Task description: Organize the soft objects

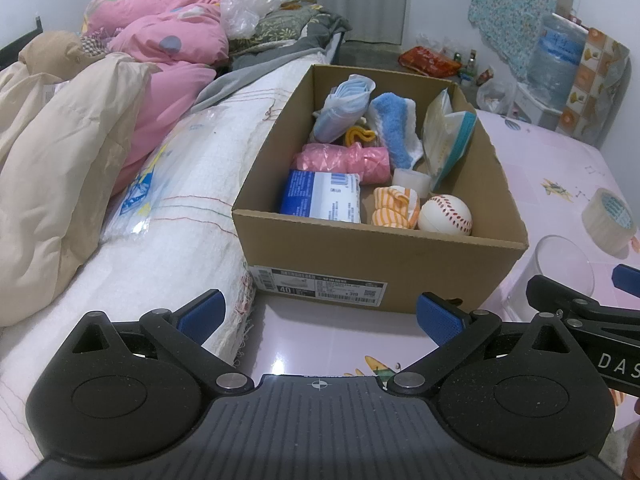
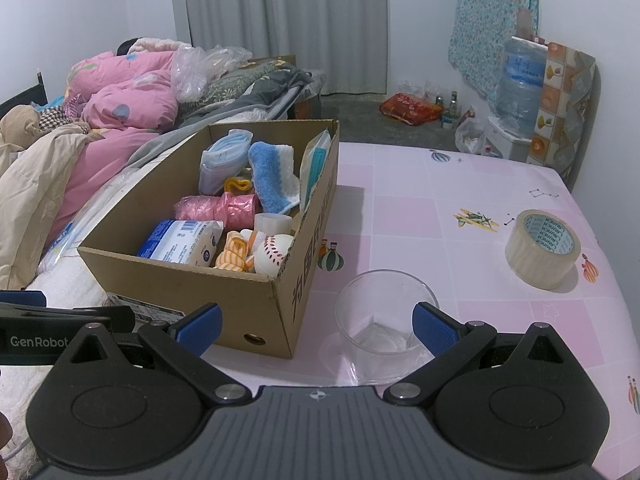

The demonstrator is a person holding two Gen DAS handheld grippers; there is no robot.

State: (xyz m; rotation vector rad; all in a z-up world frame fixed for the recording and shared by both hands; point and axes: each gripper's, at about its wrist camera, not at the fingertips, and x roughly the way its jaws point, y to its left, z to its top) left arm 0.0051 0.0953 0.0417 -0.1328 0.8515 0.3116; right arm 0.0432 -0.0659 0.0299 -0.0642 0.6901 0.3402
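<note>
Several soft objects are already packed in the cardboard box (image 2: 256,312): a baseball (image 2: 274,255), striped orange socks (image 2: 232,256), a blue-white tissue pack (image 2: 180,244), a pink bag roll (image 2: 218,209), a blue towel (image 2: 270,178), masks in a bag (image 2: 224,160). The box is set on the left part of the surface (image 2: 460,200), its left side close against the bed (image 1: 192,184).

The left tool (image 1: 320,314) and the right tool (image 2: 316,322) are both held wide open with nothing gripped, low at the near edge.

Risks, judged:
- The clear plastic cup (image 2: 384,324) stands just beside the right tool's pad; it is light and could be knocked over or swept off by any forward reach.
- The baseball is round and smooth, so it may slip if pinched off-centre.
- Thin bag film could be snagged and neighbours dragged out.
- The two tools sit close together; a clash is possible.

A tape roll (image 2: 542,248) lies well apart at the right. The surface is covered by a pink checked cloth. Bedding is piled on the bed at left; a water jug (image 2: 520,88), curtains and floor clutter are seen at the far wall.
</note>
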